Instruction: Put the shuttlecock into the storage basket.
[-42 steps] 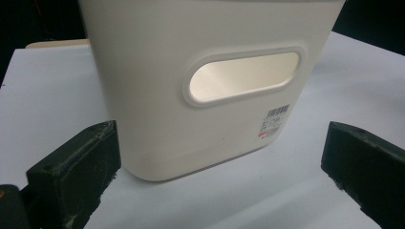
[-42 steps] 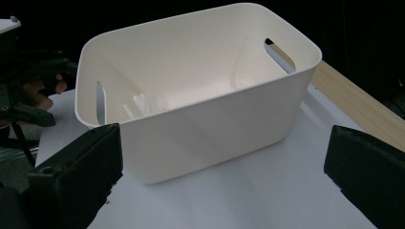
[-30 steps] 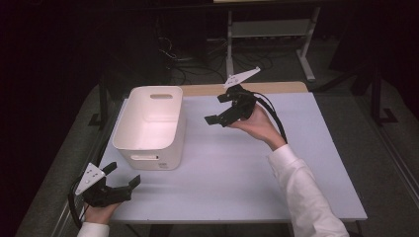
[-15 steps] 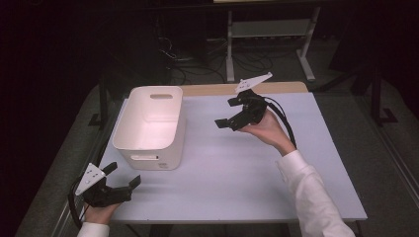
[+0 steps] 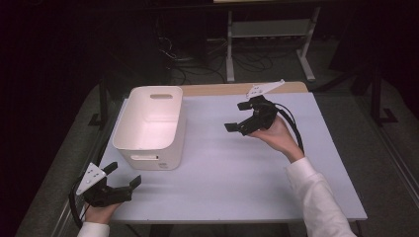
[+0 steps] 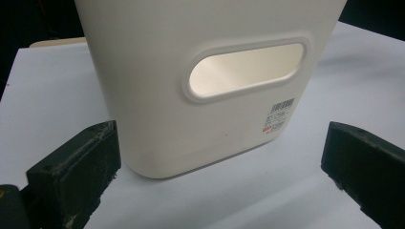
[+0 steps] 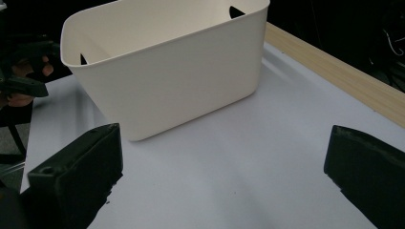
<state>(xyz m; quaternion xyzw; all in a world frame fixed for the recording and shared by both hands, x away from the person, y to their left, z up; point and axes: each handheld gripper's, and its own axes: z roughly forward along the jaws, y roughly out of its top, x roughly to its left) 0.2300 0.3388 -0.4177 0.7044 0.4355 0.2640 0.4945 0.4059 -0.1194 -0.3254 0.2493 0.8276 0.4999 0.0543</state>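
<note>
Dark room beyond, cables and a metal stand [image 5: 269,34] behind a pale worktop [image 5: 222,163]. From the high view: white bin [image 5: 150,126] standing upright on the worktop's left half, open and seemingly empty; left gripper [image 5: 121,180] low at the near left corner, just short of the bin's near end, fingers spread and holding nothing; right gripper [image 5: 237,118] raised over the worktop's middle-right, well apart from the bin, pointed toward it, fingers likewise spread and empty. From the left gripper view: bin's near end wall close ahead, with an oval handle slot [image 6: 247,70] and a small barcode label [image 6: 279,117]; black fingers [image 6: 71,176] wide apart at either side, not touching the wall. From the right gripper view: bin's long side [image 7: 176,78] ahead and apart, bare worktop between the spread fingers [image 7: 76,179]. Judged from this: nothing grasped yet, bin unmoved, the approach barely begun; closing in on the bin and taking hold all left to do.
</note>
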